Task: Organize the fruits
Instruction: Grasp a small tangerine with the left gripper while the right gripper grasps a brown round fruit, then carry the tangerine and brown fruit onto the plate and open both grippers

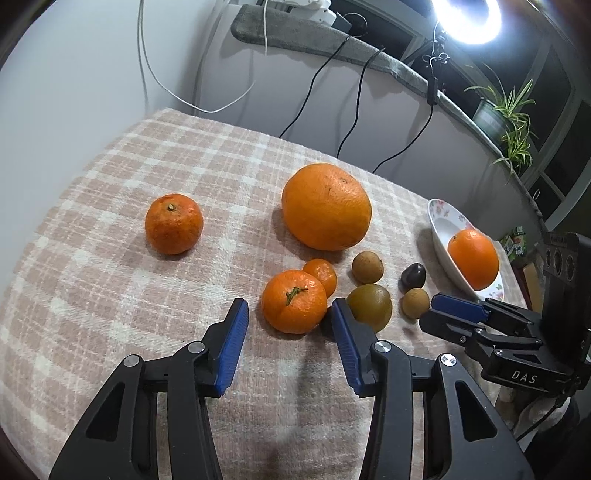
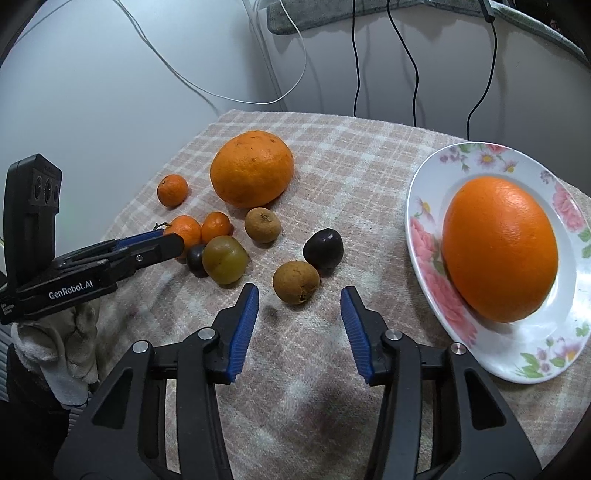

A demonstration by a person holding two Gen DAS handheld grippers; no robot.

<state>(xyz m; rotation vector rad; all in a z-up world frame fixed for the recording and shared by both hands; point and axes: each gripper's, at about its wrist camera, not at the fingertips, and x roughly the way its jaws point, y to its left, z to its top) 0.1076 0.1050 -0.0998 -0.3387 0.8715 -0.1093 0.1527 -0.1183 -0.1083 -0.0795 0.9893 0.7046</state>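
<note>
My left gripper [image 1: 290, 317] is open, its jaws on either side of a mandarin [image 1: 294, 301] on the checked cloth. A smaller mandarin [image 1: 321, 277], a greenish fruit [image 1: 369, 306], two brown longans [image 1: 366, 267] and a dark plum [image 1: 413, 276] lie close by. A large orange [image 1: 327, 206] and another mandarin [image 1: 173, 224] sit farther off. My right gripper [image 2: 299, 301] is open and empty, just short of a brown longan [image 2: 295, 282]. A floral plate [image 2: 532, 354] at the right holds an orange [image 2: 500, 247].
The checked cloth [image 2: 332, 369] covers the table; its far edge meets a grey wall with hanging cables [image 2: 413, 62]. A ring lamp [image 1: 467, 18] and a potted plant [image 1: 509, 122] stand at the back right. A second dark plum [image 2: 195, 260] lies behind the greenish fruit.
</note>
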